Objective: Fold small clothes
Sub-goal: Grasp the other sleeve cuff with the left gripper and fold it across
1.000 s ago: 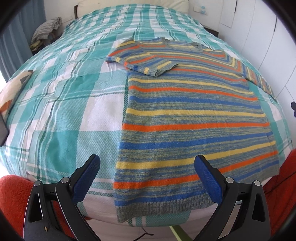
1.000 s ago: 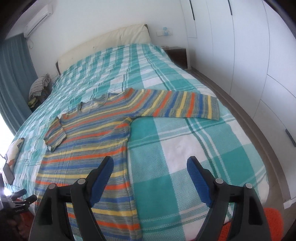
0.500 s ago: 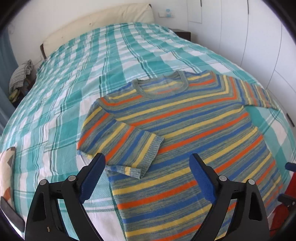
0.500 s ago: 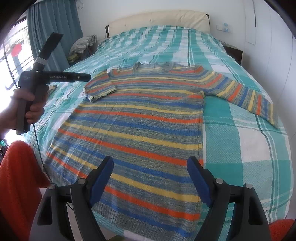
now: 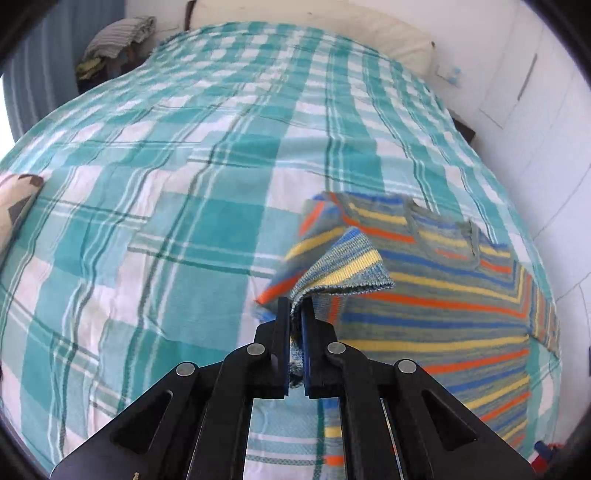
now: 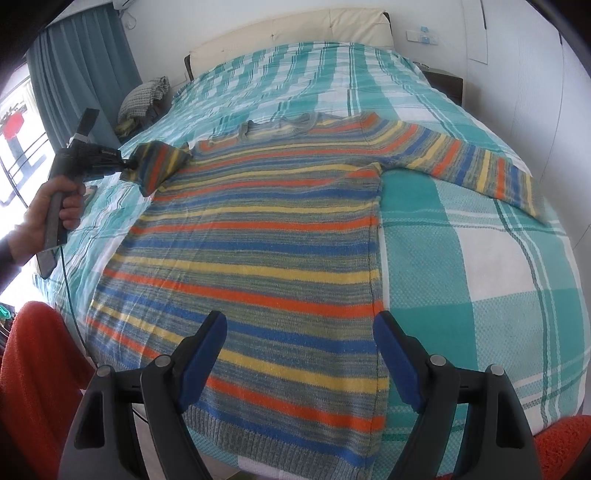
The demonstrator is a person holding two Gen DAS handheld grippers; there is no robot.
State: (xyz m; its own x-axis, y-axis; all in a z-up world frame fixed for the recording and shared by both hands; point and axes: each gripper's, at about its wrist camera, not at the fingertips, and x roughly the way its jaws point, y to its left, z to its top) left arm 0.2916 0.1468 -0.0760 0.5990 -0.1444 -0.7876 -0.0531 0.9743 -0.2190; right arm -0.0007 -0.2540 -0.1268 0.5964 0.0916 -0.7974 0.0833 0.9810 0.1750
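Left claw (image 5: 295, 306) now clamped on sweater (image 6: 258, 236) sleeve cuff | right claw (image 6: 300, 332) unchanged, open

Teal plaid bedspread (image 6: 480, 266), cream headboard (image 6: 295, 37), teal curtain (image 6: 81, 74), clothes pile (image 5: 118, 33).

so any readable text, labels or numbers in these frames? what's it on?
None readable.
Left gripper: a pale line of print on its black body, too small and blurred to read.
Window: a red-and-white shape behind the glass, maybe a sign, no legible characters.
Wall plate: blue marks, no text visible.
Sweater and bedspread: no print or tags showing.
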